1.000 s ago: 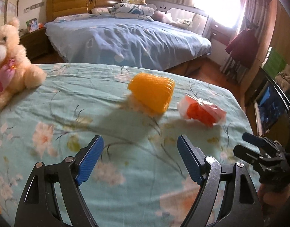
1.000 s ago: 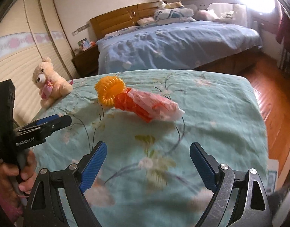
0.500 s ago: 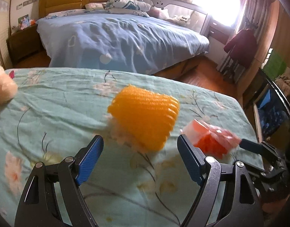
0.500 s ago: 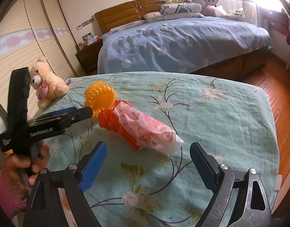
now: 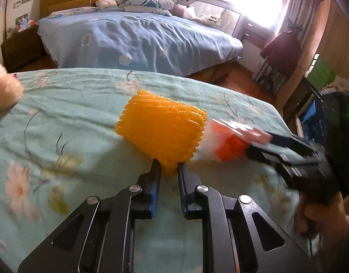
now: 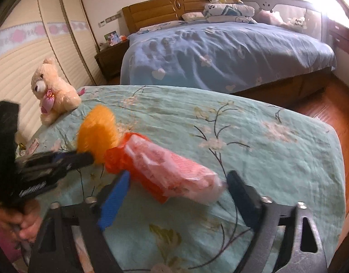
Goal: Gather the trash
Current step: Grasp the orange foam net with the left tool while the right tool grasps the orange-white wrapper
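An orange foam net sleeve (image 5: 161,132) lies on the green floral bedspread (image 5: 72,118). My left gripper (image 5: 169,170) is shut on the sleeve's near edge. Beside it lies an orange-and-clear plastic wrapper (image 6: 165,170), also in the left wrist view (image 5: 229,140). My right gripper (image 6: 177,182) is open, its fingers either side of the wrapper's near end. In the right wrist view the sleeve (image 6: 98,133) is blurred, with the left gripper (image 6: 83,158) at it.
A cream teddy bear (image 6: 52,91) sits at the bedspread's far left corner. A large bed with blue bedding (image 6: 220,52) stands beyond. A wooden floor (image 6: 329,104) lies to the right. A clothes rack (image 5: 281,54) stands near the window.
My left gripper moved forward and closed on the orange foam sleeve. My right gripper moved forward until its open fingers straddle the wrapper.
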Action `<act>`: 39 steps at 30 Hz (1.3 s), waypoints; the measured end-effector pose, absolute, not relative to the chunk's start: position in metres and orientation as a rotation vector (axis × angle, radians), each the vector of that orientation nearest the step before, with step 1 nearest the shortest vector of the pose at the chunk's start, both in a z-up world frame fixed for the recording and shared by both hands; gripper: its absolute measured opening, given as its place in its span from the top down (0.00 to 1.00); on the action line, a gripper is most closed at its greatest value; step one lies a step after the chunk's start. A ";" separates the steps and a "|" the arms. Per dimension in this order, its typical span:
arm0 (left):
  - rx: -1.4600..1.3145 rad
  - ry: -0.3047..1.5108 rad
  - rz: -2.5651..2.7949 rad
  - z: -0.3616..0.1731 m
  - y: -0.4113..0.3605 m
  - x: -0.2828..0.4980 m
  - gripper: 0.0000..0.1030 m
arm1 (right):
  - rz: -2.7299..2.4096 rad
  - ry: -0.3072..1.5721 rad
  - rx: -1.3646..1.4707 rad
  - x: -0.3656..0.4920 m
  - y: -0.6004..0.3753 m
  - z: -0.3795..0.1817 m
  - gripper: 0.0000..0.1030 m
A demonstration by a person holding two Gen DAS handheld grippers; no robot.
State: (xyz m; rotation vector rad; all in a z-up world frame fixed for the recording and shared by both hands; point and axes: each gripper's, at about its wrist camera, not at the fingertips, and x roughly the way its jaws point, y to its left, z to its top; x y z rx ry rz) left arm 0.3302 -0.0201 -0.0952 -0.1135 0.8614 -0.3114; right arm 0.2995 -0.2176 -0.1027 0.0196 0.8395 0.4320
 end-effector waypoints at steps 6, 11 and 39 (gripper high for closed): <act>-0.128 0.851 -0.283 -0.092 -0.009 0.289 0.87 | 0.425 0.859 0.005 0.281 -0.213 -0.106 0.84; -0.151 0.856 -0.280 -0.093 -0.002 0.265 0.87 | 0.450 0.869 0.087 0.248 -0.221 -0.105 0.84; -0.050 0.647 -0.188 -0.056 -0.003 0.257 0.87 | 0.460 0.854 0.063 0.228 -0.200 -0.106 0.68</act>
